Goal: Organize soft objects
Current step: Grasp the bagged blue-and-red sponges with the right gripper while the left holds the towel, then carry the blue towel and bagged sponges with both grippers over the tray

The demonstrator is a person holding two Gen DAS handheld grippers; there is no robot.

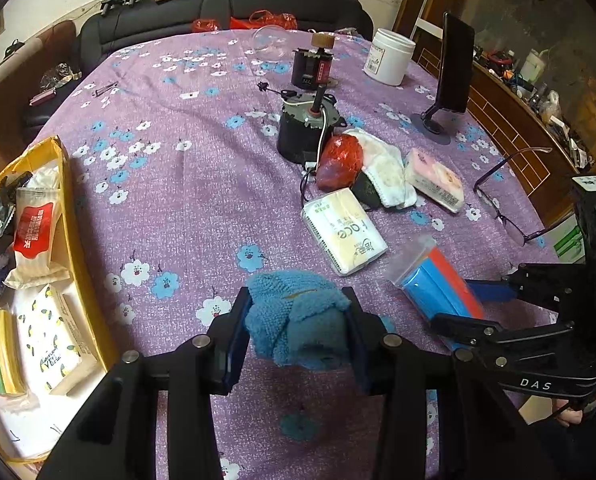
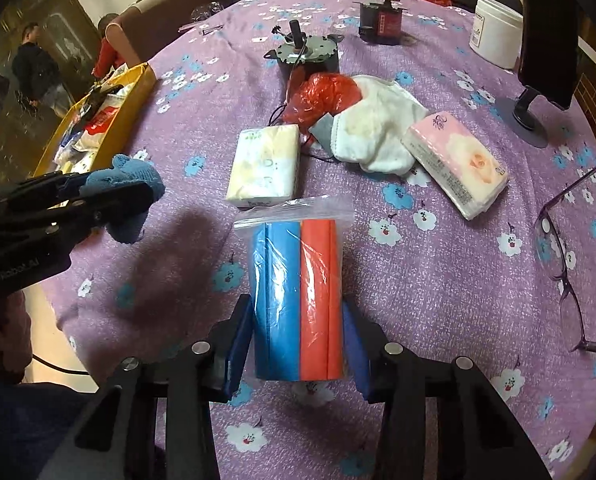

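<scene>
Cloth, one blue knitted piece (image 1: 298,312), sits clamped in the left tool (image 1: 296,334) above the near part of the surface (image 1: 186,184). One clear bag of blue and orange rolls (image 2: 298,300) lies between the fingers of the right tool (image 2: 298,344); whether the pads press it I cannot tell. Three tissue packs lie loose farther in: one yellow-white (image 2: 264,164), one pink (image 2: 455,164), plus one white cloth (image 2: 377,136) and one red plastic bag (image 2: 321,94). One yellow box (image 1: 72,240) at the left edge holds more packs. One pair of glasses (image 2: 565,264) lies at the right edge.
</scene>
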